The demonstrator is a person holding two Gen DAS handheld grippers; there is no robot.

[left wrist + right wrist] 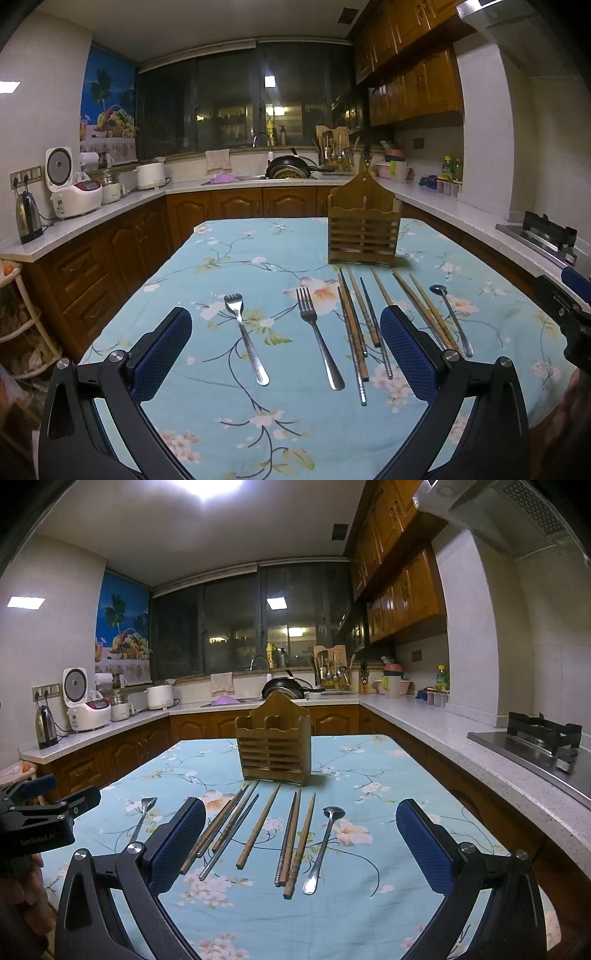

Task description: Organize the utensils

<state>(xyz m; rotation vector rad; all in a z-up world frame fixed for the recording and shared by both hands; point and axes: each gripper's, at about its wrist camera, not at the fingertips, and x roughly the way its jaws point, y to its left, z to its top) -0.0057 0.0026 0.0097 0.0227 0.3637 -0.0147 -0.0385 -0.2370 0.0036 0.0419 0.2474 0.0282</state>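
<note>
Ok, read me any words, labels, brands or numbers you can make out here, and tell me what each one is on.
"GenRobot.AI": faint lettering on the black body of the left gripper, seen from the right wrist view; the letters are small, so this reading is tentative.
Yellow bottle by the window: label too small to read.
Green-labelled bottle on the counter: label blurred.

We see a cloth table cover (229, 398), matt, pale blue with printed blossoms. The holder (364, 236) is slatted wood with a dull brown finish. The two forks (318, 332) and the spoon (322, 845) are polished metal that catches the light. Most chopsticks (258, 830) look like matt wood; a few look like shiny steel. Both grippers, left (286, 354) and right (301, 842), have smooth black frames, apparently plastic, with bright metal pins, and their pads (424, 845) are blue with a fine dimpled, rubbery texture. The counter (436, 723) is speckled, smooth stone; the cabinets (236, 203) are glossy varnished wood.
</note>
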